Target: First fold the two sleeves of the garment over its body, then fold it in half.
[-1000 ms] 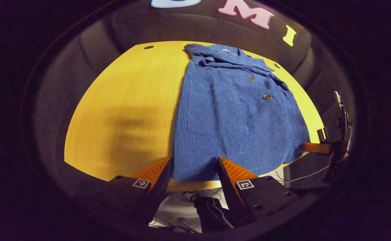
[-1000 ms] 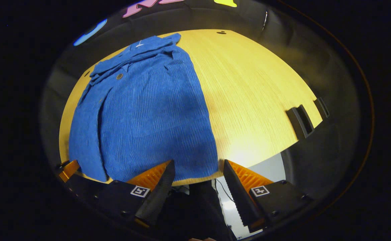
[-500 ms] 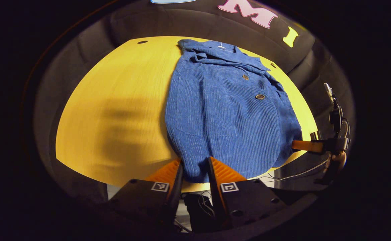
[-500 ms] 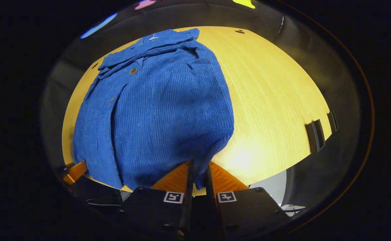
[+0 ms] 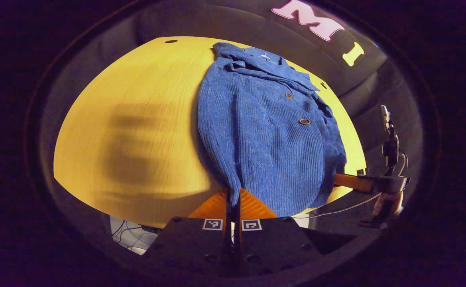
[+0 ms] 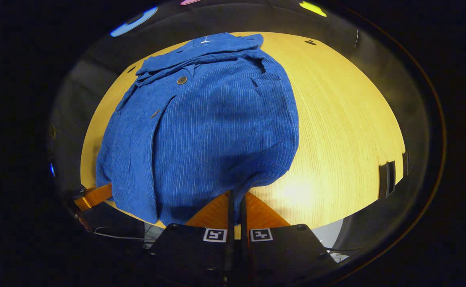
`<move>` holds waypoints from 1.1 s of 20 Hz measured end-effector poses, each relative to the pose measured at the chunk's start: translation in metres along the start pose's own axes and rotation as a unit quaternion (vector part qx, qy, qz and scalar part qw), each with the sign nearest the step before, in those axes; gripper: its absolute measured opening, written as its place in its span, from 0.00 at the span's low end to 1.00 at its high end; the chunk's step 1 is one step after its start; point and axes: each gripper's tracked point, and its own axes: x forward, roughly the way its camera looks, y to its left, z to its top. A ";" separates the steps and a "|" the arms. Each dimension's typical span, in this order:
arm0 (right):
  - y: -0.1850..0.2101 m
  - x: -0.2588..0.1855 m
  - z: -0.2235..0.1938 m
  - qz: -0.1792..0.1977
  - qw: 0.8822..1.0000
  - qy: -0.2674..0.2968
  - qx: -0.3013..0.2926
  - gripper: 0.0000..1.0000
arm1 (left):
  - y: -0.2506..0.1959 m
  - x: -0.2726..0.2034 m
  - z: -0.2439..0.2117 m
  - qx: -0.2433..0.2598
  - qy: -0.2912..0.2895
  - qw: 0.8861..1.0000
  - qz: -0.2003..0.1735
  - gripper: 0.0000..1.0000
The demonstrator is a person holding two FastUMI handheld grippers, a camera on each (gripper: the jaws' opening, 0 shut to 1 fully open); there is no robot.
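Garment [image 5: 264, 131]: blue corduroy jacket on the yellow table [image 5: 137, 119], collar [image 5: 256, 59] at the far edge, hem at the near edge; long axis runs straight away from both grippers.
Left gripper [image 5: 233, 199]: fingers closed on the hem's left corner.
Right gripper [image 6: 236, 199]: fingers pinching the hem's right corner.
Fold direction: hem likely goes forward toward the collar.
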 end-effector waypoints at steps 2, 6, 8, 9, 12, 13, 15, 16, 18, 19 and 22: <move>-0.001 -0.004 0.002 0.011 1.000 0.003 0.021 0.07 | -0.008 -0.005 0.008 -0.018 -0.008 1.000 -0.014 0.01; 0.004 -0.023 0.020 0.038 0.997 -0.005 0.060 0.07 | -0.022 -0.021 0.032 -0.049 -0.025 0.997 -0.046 0.01; 0.008 -0.032 0.039 0.045 0.997 -0.020 0.054 0.07 | -0.032 -0.028 0.044 -0.068 -0.032 0.995 -0.062 0.01; 0.013 -0.036 0.050 0.051 0.997 -0.029 0.051 0.07 | -0.035 -0.033 0.049 -0.077 -0.036 0.994 -0.070 0.01; 0.023 -0.045 0.088 0.070 0.995 -0.056 0.048 0.07 | -0.051 -0.043 0.067 -0.086 -0.048 0.991 -0.094 0.01; 0.026 -0.046 0.099 0.075 0.994 -0.060 0.046 0.07 | -0.056 -0.046 0.075 -0.088 -0.051 0.990 -0.099 0.01; 0.032 -0.045 0.118 0.089 0.993 -0.061 0.050 0.07 | -0.070 -0.049 0.101 -0.099 -0.059 0.986 -0.119 0.01; 0.033 -0.045 0.131 0.092 0.992 -0.066 0.056 0.07 | -0.077 -0.051 0.115 -0.106 -0.065 0.984 -0.129 0.01; 0.034 -0.045 0.156 0.097 0.991 -0.072 0.059 0.07 | -0.084 -0.055 0.146 -0.112 -0.080 0.981 -0.140 0.01; 0.034 -0.047 0.169 0.099 0.990 -0.078 0.058 0.07 | -0.083 -0.057 0.161 -0.110 -0.087 0.980 -0.139 0.02; 0.036 -0.052 0.217 0.106 0.987 -0.100 0.067 0.07 | -0.085 -0.058 0.206 -0.093 -0.103 0.980 -0.140 0.01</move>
